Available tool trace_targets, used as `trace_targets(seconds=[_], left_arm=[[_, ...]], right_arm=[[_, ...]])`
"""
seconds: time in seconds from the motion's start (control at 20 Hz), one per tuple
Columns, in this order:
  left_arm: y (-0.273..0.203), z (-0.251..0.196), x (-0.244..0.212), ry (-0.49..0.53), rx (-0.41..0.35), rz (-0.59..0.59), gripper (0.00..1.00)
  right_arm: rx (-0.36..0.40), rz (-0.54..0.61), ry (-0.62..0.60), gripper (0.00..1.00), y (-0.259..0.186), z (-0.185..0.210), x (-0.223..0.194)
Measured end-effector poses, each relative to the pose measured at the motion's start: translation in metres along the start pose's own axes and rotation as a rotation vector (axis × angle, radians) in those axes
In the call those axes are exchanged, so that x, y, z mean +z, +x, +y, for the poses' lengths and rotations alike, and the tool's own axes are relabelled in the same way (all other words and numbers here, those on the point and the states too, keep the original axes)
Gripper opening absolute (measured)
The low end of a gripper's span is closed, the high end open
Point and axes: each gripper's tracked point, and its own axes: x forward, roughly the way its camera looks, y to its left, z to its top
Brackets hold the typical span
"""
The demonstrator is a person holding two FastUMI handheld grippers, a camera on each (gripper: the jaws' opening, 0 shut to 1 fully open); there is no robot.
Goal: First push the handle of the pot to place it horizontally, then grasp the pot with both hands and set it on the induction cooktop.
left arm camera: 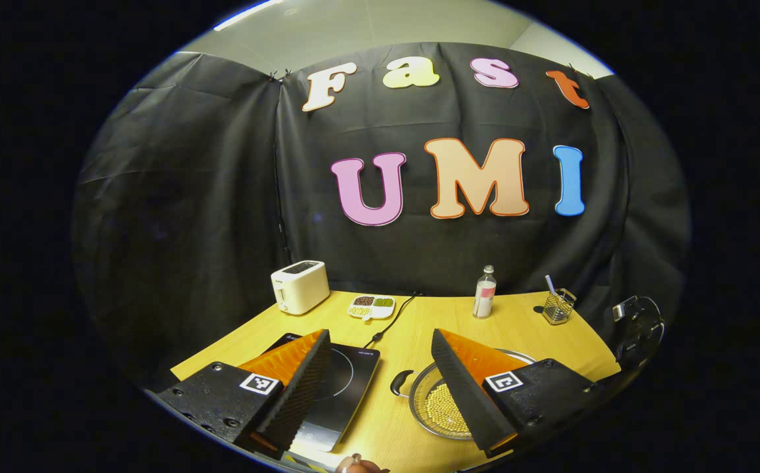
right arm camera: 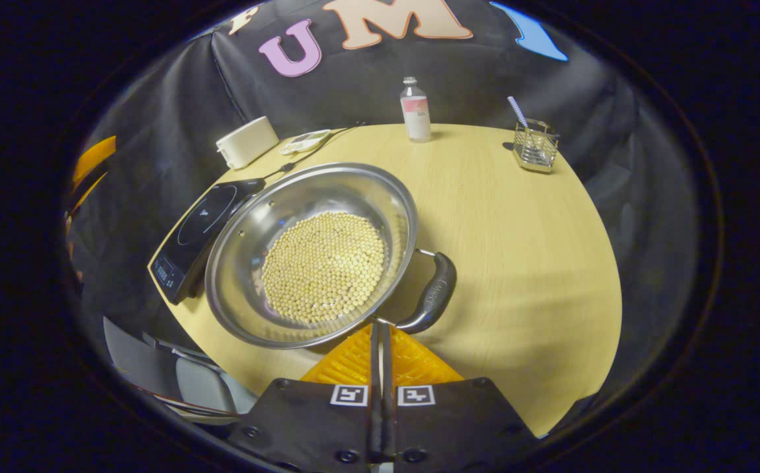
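Note:
A steel pot with a layer of pale beans stands on the wooden table, right of the black induction cooktop. Its dark handle juts toward the lower right in the right gripper view. My right gripper is shut with nothing between its fingers, and its tips sit at the pot's near rim beside the handle's base. In the left gripper view my left gripper hangs open above the table. One finger is over the cooktop and the other over the pot, whose left handle shows.
Along the back of the table stand a white toaster, a small divided dish, a bottle and a wire holder. A black cable runs from the cooktop to the wall. A chair stands by the table's near edge.

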Motion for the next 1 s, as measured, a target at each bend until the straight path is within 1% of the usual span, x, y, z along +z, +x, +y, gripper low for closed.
trace_targets(seconds=[0.1,0.15,0.2,0.25,0.3,0.4,0.7,0.85,1.0], left_arm=[[-0.003,0.0,-0.001,0.0,0.012,0.005,0.98],[-0.004,-0.001,-0.002,0.0,0.019,0.005,1.0],[-0.004,-0.001,-0.002,-0.001,0.021,0.005,0.98],[-0.005,-0.002,-0.002,-0.001,0.026,0.005,1.0],[-0.006,-0.002,-0.003,0.0,0.03,0.007,0.98],[-0.008,-0.001,-0.005,-0.003,0.041,0.012,1.0],[-0.015,0.005,-0.008,-0.022,0.068,0.016,0.99],[-0.014,0.004,-0.017,-0.04,0.046,0.03,0.98],[-0.004,-0.001,-0.029,-0.087,-0.017,0.067,0.98]], right_arm=[[0.003,-0.003,-0.01,0.0,0.002,-0.005,0.004],[0.004,-0.005,-0.015,0.0,0.002,-0.007,0.006],[0.006,-0.008,-0.019,0.0,0.003,-0.008,0.008],[0.009,-0.009,-0.022,0.0,0.004,-0.009,0.01],[0.01,-0.009,-0.026,0.0,0.005,-0.01,0.011],[0.013,-0.012,-0.029,0.0,0.007,-0.012,0.014],[0.009,-0.017,-0.036,0.0,0.011,-0.018,0.021],[-0.006,-0.015,-0.036,0.0,0.01,-0.02,0.021],[-0.04,-0.042,-0.002,0.0,0.003,-0.022,0.027]])
